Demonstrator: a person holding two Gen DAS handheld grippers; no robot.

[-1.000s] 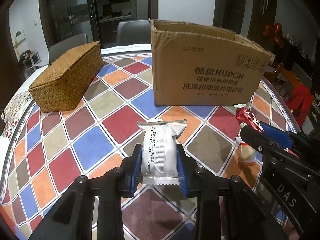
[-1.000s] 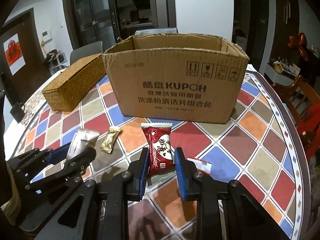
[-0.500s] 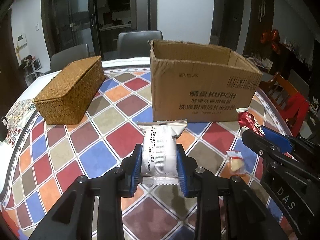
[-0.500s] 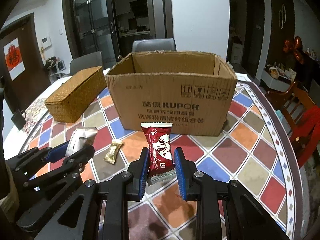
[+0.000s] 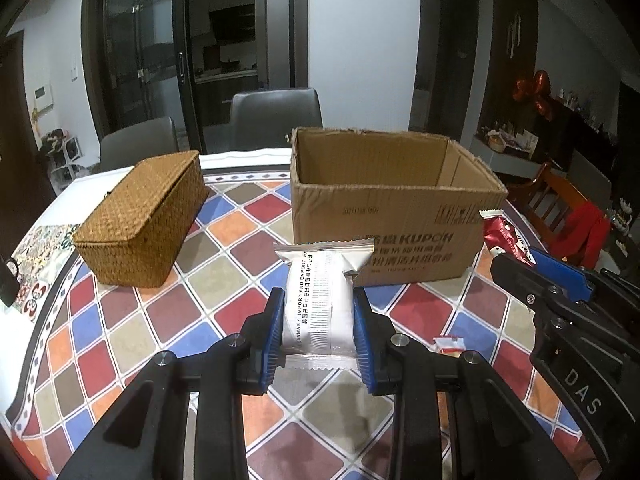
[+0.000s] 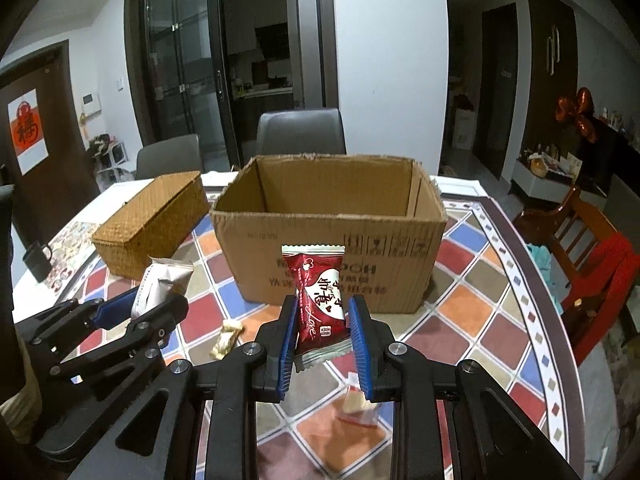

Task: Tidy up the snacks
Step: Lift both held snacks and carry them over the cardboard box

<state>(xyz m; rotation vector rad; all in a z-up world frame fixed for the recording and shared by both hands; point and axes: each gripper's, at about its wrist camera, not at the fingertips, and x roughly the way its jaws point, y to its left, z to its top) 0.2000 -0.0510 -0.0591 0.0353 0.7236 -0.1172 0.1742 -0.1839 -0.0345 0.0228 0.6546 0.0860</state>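
Observation:
My left gripper (image 5: 318, 312) is shut on a white snack packet (image 5: 320, 300), held above the table in front of the open cardboard box (image 5: 384, 208). In the right wrist view the same packet (image 6: 164, 286) shows at the left in that gripper (image 6: 156, 300). My right gripper (image 6: 323, 316) is shut on a red snack packet (image 6: 320, 296), lifted before the box (image 6: 332, 248). The red packet (image 5: 506, 236) also appears at the right of the left wrist view. The box's inner walls show; its floor is hidden.
A closed wicker box (image 5: 144, 220) lies left of the cardboard box on the chequered tablecloth (image 5: 160, 312). Small wrapped sweets lie on the cloth: a gold one (image 6: 228, 338), a clear-wrapped one (image 6: 356, 404). A black mug (image 6: 38, 260) is far left. Chairs stand behind and right.
Both grippers have risen with their packets; the box's open top and inside walls now show, and the table lies lower in both views.

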